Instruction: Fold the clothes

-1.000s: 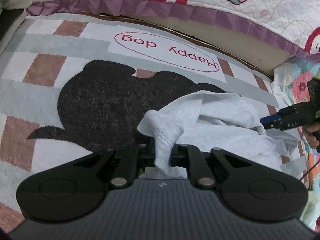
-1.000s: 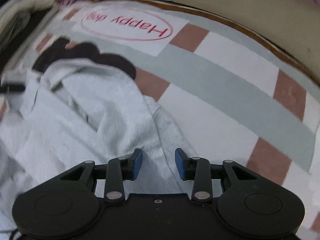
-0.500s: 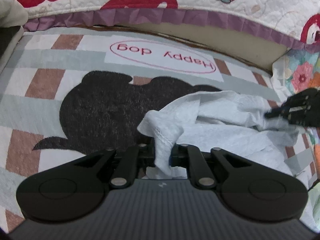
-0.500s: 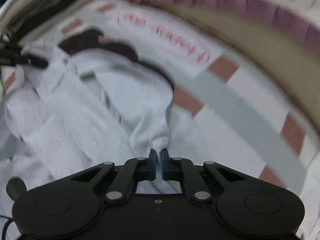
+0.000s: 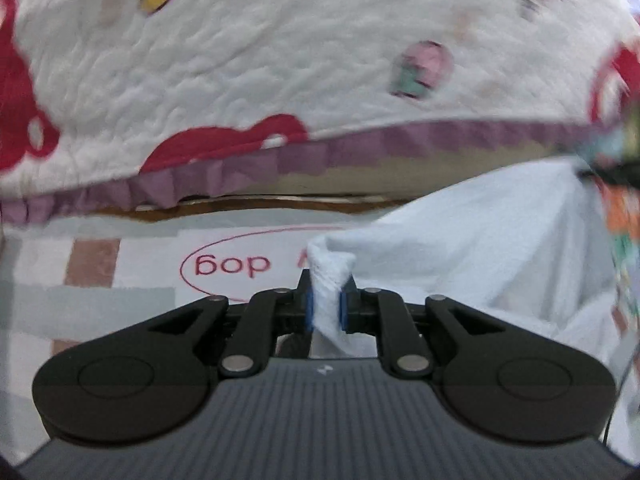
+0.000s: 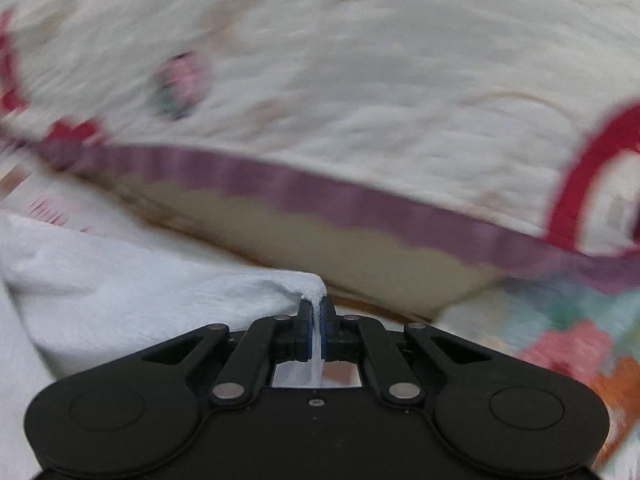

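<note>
A white garment (image 5: 472, 240) hangs lifted off the rug and stretches between my two grippers. My left gripper (image 5: 326, 304) is shut on a bunched edge of it. In the left wrist view the cloth runs up to the right toward the blurred right gripper (image 5: 616, 168) at the frame edge. My right gripper (image 6: 317, 328) is shut on a thin corner of the same garment (image 6: 140, 300), which spreads away to the left. The lower part of the garment is hidden below both grippers.
A patterned rug (image 5: 92, 264) with a red "Happy dog" oval (image 5: 240, 264) lies below. A bed with a white quilt (image 5: 280, 60) and purple ruffle (image 6: 320, 196) stands close ahead. A floral cloth (image 6: 560, 340) lies at the right.
The right gripper closed on the garment's corner. Both grippers have risen and tilted up toward the bed, lifting the garment off the rug and stretching it between them.
</note>
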The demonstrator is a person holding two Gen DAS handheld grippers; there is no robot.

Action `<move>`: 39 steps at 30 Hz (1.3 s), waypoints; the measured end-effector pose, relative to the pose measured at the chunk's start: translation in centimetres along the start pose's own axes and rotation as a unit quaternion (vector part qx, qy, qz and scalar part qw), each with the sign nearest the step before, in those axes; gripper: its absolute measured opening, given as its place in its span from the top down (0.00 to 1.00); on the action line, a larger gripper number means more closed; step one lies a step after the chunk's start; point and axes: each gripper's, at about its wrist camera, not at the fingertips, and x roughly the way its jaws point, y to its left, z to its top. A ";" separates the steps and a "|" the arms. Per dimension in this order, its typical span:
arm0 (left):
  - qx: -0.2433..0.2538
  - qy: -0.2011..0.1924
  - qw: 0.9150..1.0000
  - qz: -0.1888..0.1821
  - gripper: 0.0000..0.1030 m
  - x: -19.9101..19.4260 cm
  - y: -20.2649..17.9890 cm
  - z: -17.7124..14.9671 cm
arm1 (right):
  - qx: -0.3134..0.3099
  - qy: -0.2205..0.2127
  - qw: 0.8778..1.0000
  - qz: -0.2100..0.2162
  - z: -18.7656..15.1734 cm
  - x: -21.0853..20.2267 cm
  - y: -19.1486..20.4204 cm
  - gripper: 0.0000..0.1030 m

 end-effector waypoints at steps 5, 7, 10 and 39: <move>-0.073 0.029 0.996 -0.038 0.88 1.4 2.9 -2.4 | 0.026 0.047 0.998 -0.043 -2.7 1.9 -2.3 0.97; -0.064 0.044 0.994 -0.071 0.88 1.1 2.4 -3.4 | 0.022 0.058 0.997 -0.045 -3.5 2.2 -2.6 0.97; -0.071 0.079 0.985 -0.134 0.81 2.1 1.1 -4.4 | 0.017 0.069 0.996 -0.048 -4.4 2.4 -2.7 0.97; -0.009 -0.029 0.999 0.016 0.98 0.7 -1.2 -0.4 | 0.072 0.064 0.995 0.001 -5.4 2.3 -3.5 0.97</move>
